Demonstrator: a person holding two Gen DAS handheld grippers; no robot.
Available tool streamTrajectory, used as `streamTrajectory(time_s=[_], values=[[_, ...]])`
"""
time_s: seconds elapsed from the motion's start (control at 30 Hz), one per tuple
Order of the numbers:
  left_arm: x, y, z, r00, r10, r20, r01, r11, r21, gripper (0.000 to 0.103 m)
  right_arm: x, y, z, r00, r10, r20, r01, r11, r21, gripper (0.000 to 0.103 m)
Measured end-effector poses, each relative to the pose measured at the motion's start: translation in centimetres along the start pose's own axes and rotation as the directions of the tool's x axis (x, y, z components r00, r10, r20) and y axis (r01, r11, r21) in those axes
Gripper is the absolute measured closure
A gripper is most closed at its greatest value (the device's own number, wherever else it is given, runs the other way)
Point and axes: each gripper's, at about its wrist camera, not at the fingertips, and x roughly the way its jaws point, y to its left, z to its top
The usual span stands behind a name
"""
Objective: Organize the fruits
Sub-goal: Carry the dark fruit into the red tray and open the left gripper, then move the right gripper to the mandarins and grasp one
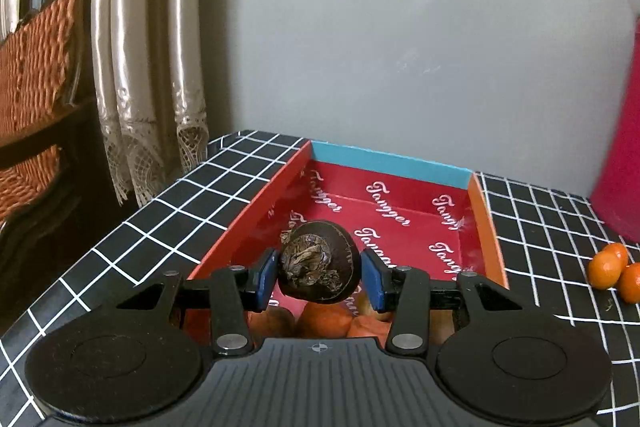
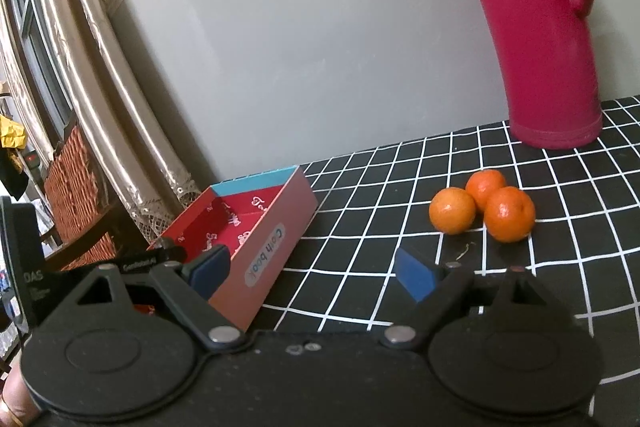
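Blue pads of the left gripper are closed on a dark brown fruit, which is pinched from both sides and held above the near end of the red box. A dried, crumpled patch on the fruit is turned toward the camera. Just below and behind the held fruit, orange fruits are seen lying in the near part of the box, partly hidden by the gripper body. Ahead of the fingers, the printed red floor of the box is shown bare up to its blue far wall. The box is set on a black tablecloth with a white grid. Off to the right of the left gripper, three small oranges are seen on the cloth, apart from the box.

In the right wrist view, the right gripper is held wide apart with nothing between its blue pads. Its left finger is seen in front of the box's side wall; whether they touch cannot be told. Ahead and to the right of its fingers, the three oranges are clustered together, touching one another. Farther still, a tall red jug with a handle is stood upright by the grey wall. At the far left, a curtain and a woven chair are visible.
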Motion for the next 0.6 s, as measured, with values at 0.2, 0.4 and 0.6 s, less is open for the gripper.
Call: streamTrajectory(time_s=[0.2, 0.4, 0.6], values=[[0.5, -0.3, -0.3, 1.0, 0.014, -0.017, -0.014, 1.0, 0.005, 0.058, 0.3, 0.0, -0.1, 1.0, 0.0, -0.009, 0.0, 1.0, -0.006, 0.014], [-0.4, -0.5, -0.2, 1.0, 0.013, 0.001, -0.013, 1.0, 0.014, 0.058, 0.3, 0.2, -0.1, 1.0, 0.001, -0.01, -0.001, 1.0, -0.019, 0.014], [-2.7, -1.3, -0.6, 0.999, -0.037, 0.027, 0.036, 0.999, 0.031, 0.058, -0.1, -0.1, 0.0, 1.0, -0.013, -0.008, 0.013, 0.999, -0.031, 0.014]])
